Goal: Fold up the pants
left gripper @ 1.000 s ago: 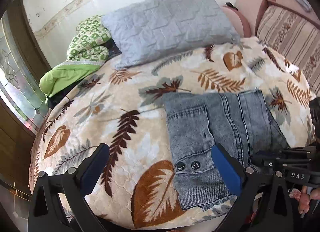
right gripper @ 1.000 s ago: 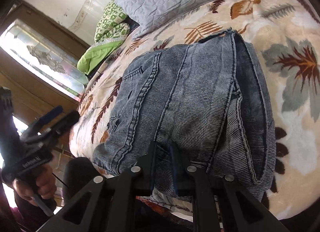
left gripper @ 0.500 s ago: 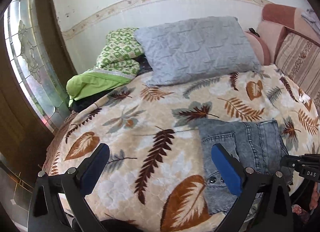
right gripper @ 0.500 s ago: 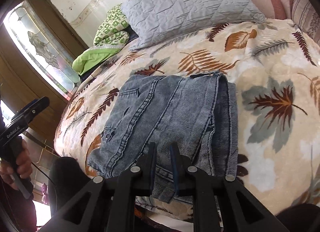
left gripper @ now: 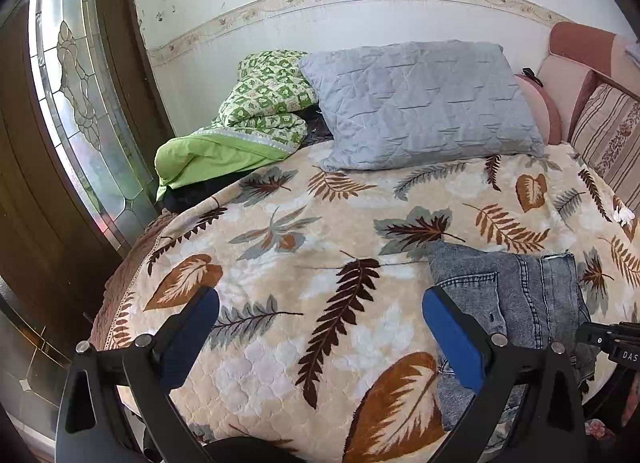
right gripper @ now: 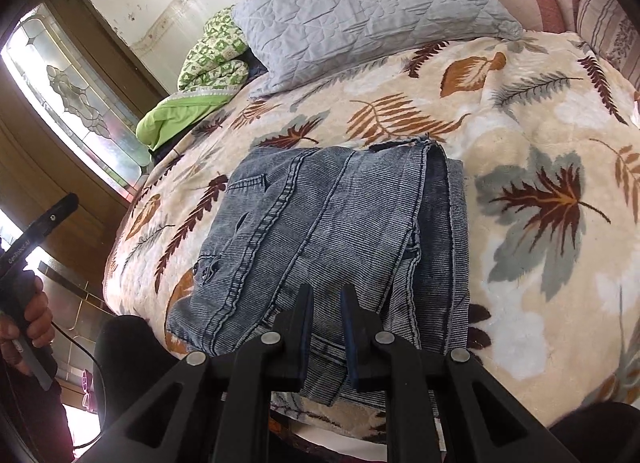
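Both claws differ: your right claw (right gripper: 325, 327) pinches the pants (right gripper: 332, 231) edge nearest it, left claw (left gripper: 320, 327) gapes empty; lifting one-sided could unravel the folds.

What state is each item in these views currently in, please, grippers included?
jeans: folded into a compact stack, lying flat on the bedspread.
right gripper: nearly shut, hovering at the jeans' near edge; whether it pinches denim is unclear.
left gripper: open, empty, above the bedspread.
grey pillow: resting at the head of the bed.
green quilt: bundled beside the pillow.
bedspread: spread flat.
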The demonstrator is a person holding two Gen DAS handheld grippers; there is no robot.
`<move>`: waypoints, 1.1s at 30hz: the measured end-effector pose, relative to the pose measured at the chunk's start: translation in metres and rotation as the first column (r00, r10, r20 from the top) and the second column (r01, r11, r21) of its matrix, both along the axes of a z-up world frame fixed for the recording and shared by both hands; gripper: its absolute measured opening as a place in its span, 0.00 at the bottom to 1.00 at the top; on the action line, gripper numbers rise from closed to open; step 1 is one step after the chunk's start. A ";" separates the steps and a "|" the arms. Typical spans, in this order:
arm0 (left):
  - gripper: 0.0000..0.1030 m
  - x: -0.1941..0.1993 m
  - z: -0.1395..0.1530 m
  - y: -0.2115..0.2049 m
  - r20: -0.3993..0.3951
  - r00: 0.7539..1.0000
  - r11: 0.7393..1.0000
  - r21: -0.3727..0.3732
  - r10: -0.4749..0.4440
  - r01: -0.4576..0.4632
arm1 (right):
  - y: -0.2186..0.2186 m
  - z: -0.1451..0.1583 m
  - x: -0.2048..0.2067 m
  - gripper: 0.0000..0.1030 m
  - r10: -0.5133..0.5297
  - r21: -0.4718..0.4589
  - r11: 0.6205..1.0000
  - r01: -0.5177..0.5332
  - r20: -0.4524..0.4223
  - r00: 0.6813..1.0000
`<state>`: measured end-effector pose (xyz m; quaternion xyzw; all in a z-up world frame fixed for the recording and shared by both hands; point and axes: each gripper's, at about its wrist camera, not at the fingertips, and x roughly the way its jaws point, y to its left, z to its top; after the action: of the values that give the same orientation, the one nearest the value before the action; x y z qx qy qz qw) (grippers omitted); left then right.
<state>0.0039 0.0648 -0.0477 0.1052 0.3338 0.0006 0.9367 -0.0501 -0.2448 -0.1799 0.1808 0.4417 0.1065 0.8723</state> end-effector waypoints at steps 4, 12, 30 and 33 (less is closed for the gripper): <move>0.98 0.004 -0.010 -0.005 -0.035 0.999 1.000 0.004 -0.014 0.014 | 0.003 0.000 0.002 0.16 0.013 0.014 1.000 -0.013 0.003 1.000; 0.99 0.022 -0.097 -0.025 -0.369 0.926 0.996 -0.064 -0.081 0.061 | 0.019 -0.031 0.010 0.16 0.067 0.048 0.997 -0.063 -0.079 0.995; 0.99 0.064 -0.126 -0.069 -0.440 0.891 0.990 0.021 -0.114 0.137 | -0.007 -0.027 0.099 0.46 0.008 0.033 0.999 -0.004 -0.118 0.993; 0.99 0.071 -0.135 -0.063 -0.473 0.871 0.990 -0.016 -0.131 0.141 | -0.007 -0.023 0.094 0.54 0.041 0.060 0.998 -0.037 -0.075 0.996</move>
<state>0.0752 0.0020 -0.1828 0.1341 0.5440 -0.0878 0.8237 0.0444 -0.2523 -0.2025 0.2017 0.4746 0.1295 0.8469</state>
